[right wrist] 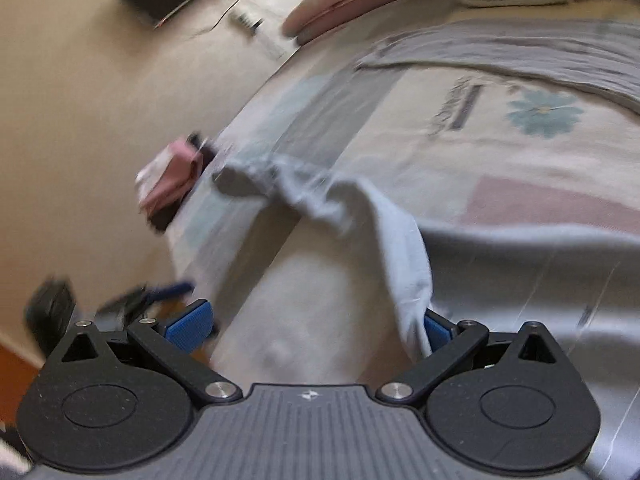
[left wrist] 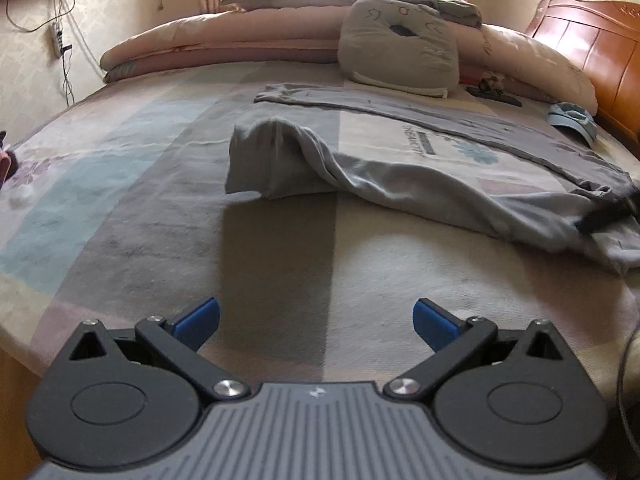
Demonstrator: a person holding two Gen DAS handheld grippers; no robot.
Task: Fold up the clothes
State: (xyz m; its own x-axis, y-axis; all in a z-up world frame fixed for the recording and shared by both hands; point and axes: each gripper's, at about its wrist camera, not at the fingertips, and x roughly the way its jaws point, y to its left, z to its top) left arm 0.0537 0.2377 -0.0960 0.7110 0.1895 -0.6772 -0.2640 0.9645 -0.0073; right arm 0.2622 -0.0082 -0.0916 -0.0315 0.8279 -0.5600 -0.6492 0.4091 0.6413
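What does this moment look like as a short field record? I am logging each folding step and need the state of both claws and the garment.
setting: bed with patterned sheet
garment: grey trousers spread on the sheet, near leg bunched up at its end
left claw: open, empty, above bare sheet short of the trousers
right claw: open, trouser cloth draped against one blue pad, not clamped
background: grey cushion, stacked bedding
image quality: right wrist view blurred
fold progress: trousers not yet folded

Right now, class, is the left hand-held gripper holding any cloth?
No. The left hand-held gripper is open over bare bedsheet, with the grey garment lying farther ahead.
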